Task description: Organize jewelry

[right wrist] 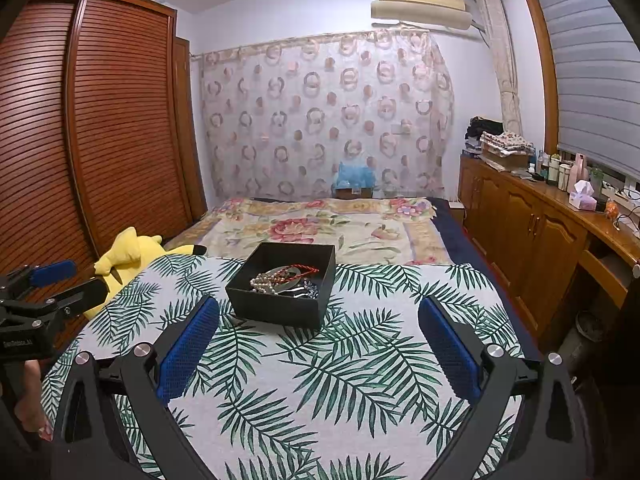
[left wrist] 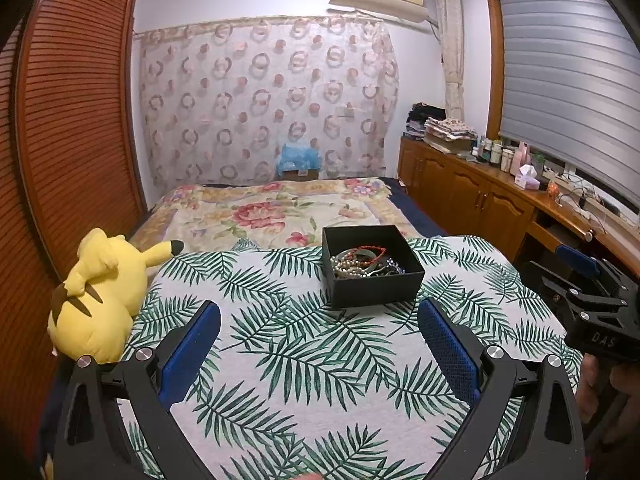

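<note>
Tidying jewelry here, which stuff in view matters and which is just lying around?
Belongs to the job:
- black square open box
- tangled jewelry inside it, pearl beads and a red cord

Just lying about:
- yellow plush toy
- pink tissue box
- folded clothes pile

Palm-leaf print cloth [left wrist: 312, 360] spread over the near surface, yellow Pikachu plush [left wrist: 100, 292] slumped at its left edge. Beyond that, a bed with a floral blanket [left wrist: 264, 212]. Louvered wooden wardrobe [right wrist: 100, 120] on the left, ring-patterned curtain [left wrist: 264, 96] across the back wall, air conditioner [right wrist: 420, 0] up top. Wooden cabinets [right wrist: 532, 228] on the right, cluttered with bottles and a tissue box [right wrist: 582, 196].
</note>
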`<state>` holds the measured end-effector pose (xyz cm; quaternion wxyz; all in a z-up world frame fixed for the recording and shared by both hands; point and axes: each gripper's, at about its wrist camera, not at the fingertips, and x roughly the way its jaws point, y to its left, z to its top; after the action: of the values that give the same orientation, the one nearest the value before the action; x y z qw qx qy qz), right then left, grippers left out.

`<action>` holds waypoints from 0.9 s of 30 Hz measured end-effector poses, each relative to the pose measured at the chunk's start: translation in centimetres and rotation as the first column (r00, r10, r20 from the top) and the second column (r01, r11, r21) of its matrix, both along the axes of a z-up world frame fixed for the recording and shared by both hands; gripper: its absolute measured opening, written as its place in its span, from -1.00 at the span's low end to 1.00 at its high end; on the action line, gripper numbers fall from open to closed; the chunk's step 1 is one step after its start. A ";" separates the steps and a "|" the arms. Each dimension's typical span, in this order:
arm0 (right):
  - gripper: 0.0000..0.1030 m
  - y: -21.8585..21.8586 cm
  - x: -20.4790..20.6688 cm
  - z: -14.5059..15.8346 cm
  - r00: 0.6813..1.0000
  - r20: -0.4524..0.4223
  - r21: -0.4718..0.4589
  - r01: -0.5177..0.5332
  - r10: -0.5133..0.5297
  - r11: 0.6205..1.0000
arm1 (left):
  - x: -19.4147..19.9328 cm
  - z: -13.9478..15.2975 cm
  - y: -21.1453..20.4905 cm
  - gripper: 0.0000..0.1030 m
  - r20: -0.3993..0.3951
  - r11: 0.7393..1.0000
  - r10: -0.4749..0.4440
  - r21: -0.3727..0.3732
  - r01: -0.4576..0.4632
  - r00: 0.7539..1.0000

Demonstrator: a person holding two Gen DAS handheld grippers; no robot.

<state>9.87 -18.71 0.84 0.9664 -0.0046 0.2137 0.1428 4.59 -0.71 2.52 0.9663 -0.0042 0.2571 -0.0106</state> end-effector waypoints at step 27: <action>0.95 0.0 0.0 -0.2 1.000 -0.001 0.000 0.000 0.000 1.000 | -0.1 -0.1 0.1 0.85 0.003 1.000 0.000 -0.003 0.000 1.000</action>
<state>9.85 -18.69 0.68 0.9663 -0.0047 0.2141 0.1427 4.50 -0.62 2.42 0.9667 -0.0057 0.2558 -0.0110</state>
